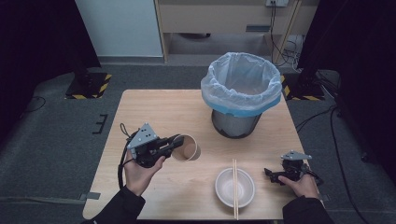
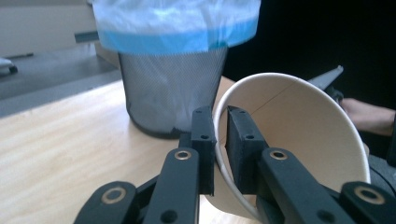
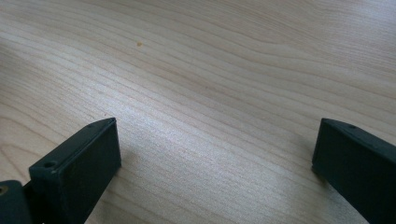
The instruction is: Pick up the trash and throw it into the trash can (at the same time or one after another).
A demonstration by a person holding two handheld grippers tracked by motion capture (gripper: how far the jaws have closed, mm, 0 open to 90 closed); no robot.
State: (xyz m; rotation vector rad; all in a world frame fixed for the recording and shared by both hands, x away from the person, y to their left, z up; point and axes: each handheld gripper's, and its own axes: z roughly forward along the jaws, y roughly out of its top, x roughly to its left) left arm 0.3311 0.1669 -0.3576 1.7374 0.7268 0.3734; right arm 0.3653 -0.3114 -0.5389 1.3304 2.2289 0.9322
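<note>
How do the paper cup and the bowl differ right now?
The paper cup is tan, tipped on its side and held by its rim in the left tongs; the bowl is white, upright on the table, with chopsticks across it. Both look empty.

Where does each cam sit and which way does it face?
High view: above the person's side, facing forward and down on the table; both forearms show.
Left gripper view: along its fingers, which pinch the paper cup rim, toward the bin.
Right gripper view: down at bare tabletop between open fingers.
Shared: cup and bin, in the high and left gripper views.
</note>
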